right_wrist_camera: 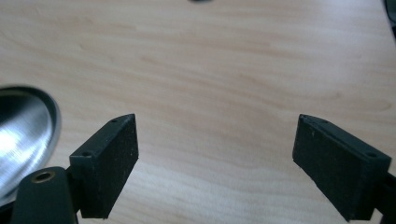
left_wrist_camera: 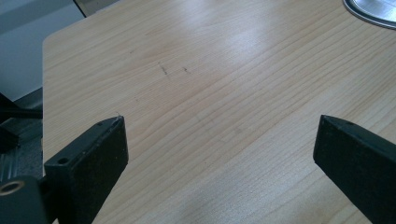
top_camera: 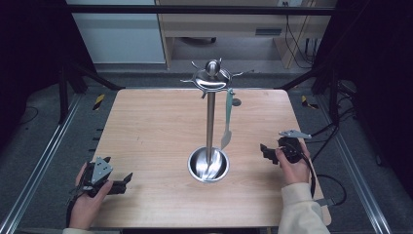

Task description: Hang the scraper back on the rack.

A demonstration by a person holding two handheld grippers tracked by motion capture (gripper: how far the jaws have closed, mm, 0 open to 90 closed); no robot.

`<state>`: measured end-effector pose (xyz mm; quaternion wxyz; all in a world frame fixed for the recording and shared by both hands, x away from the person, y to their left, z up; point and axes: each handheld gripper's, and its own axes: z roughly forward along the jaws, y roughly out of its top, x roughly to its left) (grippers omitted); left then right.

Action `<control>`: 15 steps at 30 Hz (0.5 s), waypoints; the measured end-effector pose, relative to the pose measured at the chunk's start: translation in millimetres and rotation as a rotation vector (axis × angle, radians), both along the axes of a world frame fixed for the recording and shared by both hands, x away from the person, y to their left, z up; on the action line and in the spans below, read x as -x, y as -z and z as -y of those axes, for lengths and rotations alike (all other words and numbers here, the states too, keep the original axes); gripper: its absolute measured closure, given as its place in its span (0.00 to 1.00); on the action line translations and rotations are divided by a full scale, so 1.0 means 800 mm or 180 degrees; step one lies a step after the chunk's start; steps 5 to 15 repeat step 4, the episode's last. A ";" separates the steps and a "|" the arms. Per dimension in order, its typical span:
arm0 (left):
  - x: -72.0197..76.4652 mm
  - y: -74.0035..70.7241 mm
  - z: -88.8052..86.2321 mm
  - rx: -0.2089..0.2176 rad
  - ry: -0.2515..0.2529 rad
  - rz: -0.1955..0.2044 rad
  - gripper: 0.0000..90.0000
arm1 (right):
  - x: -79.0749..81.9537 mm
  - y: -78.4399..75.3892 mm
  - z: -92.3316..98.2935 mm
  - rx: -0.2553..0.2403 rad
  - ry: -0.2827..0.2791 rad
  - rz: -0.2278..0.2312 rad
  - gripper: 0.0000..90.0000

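In the high view, a steel utensil stand (top_camera: 210,122) is rising from its round base at the centre of the wooden table (top_camera: 146,131), a pale spatula (top_camera: 227,122) hanging from a hook at its top, while the left gripper (top_camera: 127,178) is resting at lower left and the right gripper (top_camera: 263,149) at centre right, both apart from the stand. In the left gripper view, the jaws are standing spread wide over bare table (left_wrist_camera: 210,93), the stand's base (left_wrist_camera: 373,11) peeking in at upper right. In the right gripper view, the jaws are likewise gaping with nothing between them, the base (right_wrist_camera: 23,135) lying at the left edge.

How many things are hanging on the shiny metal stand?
1. A pale spatula hangs from a hook on the right side of the stand, reaching down almost to its round base. The other hooks look bare, though any behind the top knob may be hidden.
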<state>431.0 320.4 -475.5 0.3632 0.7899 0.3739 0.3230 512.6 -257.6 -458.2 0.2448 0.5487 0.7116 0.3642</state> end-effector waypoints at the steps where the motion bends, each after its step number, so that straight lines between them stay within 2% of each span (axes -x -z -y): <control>1: 0.000 0.000 0.001 0.0012 -0.0006 0.0003 0.03 | -0.001 0.006 0.000 0.0052 -0.0018 -0.0029 0.16; 4: -0.002 0.001 0.001 0.0001 0.0002 -0.0011 0.03 | -0.001 0.012 -0.001 0.0122 -0.0021 -0.0058 0.16; 15: -0.002 0.001 0.001 0.0001 0.0002 -0.0011 0.03 | -0.001 0.012 -0.001 0.0122 -0.0021 -0.0058 0.16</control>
